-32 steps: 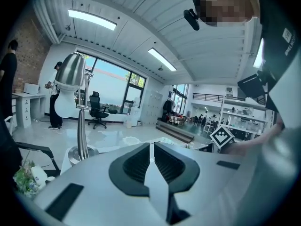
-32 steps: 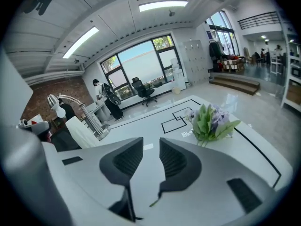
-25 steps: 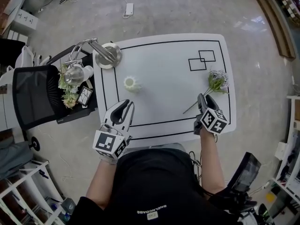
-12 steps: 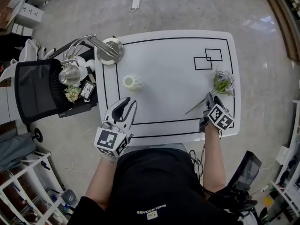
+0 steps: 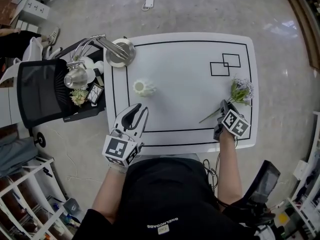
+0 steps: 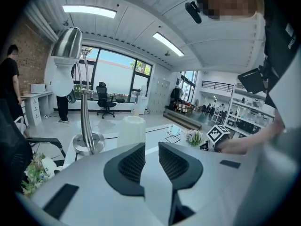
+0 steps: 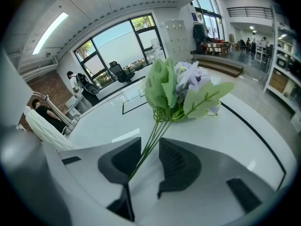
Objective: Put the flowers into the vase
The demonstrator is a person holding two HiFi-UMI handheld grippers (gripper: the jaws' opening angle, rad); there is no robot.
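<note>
Right gripper: jaws partly open and just been closing. The thin green stems of the flowers run lengthwise through the gap, closer to the left jaw, with no firm pinch evident. Blossoms and leaves lie past the jaw tips, on the counter at its right edge, just near of the drawn squares.

Left gripper: jaws a narrow slot apart, having just opened slightly, with nothing between them. It is positioned over the near-left part of the counter.

Vase: upright, a little beyond the left gripper, well apart from the flowers.
</note>
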